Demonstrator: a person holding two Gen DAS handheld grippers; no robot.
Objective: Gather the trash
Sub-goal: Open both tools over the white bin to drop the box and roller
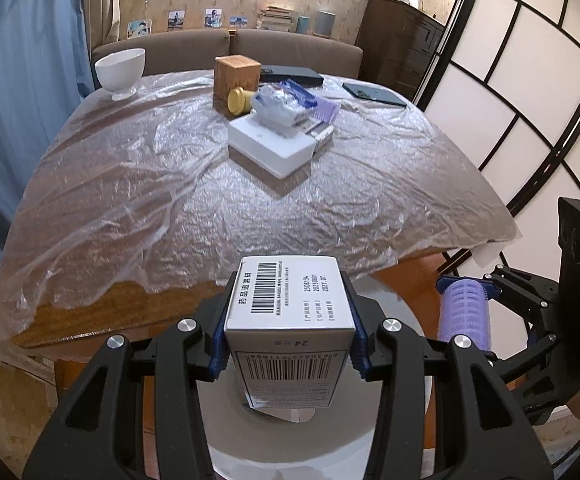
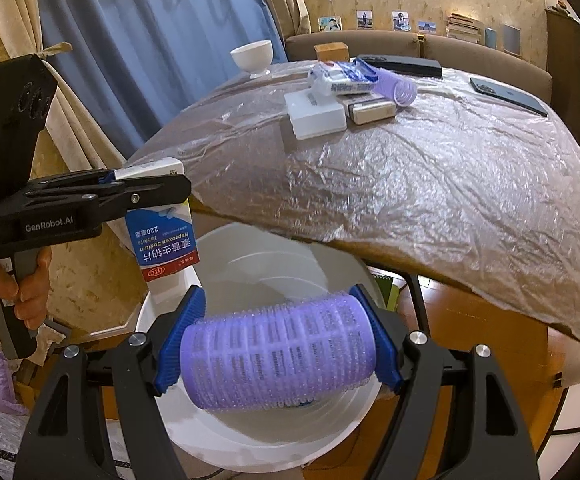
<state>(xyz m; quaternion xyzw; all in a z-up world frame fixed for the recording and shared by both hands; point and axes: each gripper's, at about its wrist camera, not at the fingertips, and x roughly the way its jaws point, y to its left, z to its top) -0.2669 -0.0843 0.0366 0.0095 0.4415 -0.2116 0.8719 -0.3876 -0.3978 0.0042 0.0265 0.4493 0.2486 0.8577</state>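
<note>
My left gripper is shut on a white medicine box with barcodes and holds it over the white trash bin beside the table's near edge. The box also shows in the right wrist view. My right gripper is shut on a purple hair roller, held crosswise over the same bin. The roller also shows at the right of the left wrist view. On the table lie a crumpled plastic wrapper, a second purple roller and small boxes.
The table is covered in wrinkled clear plastic. A white bowl, a wooden box, a yellow knob, a black case and a dark phone stand at the far side. A sofa lies behind, a screen to the right.
</note>
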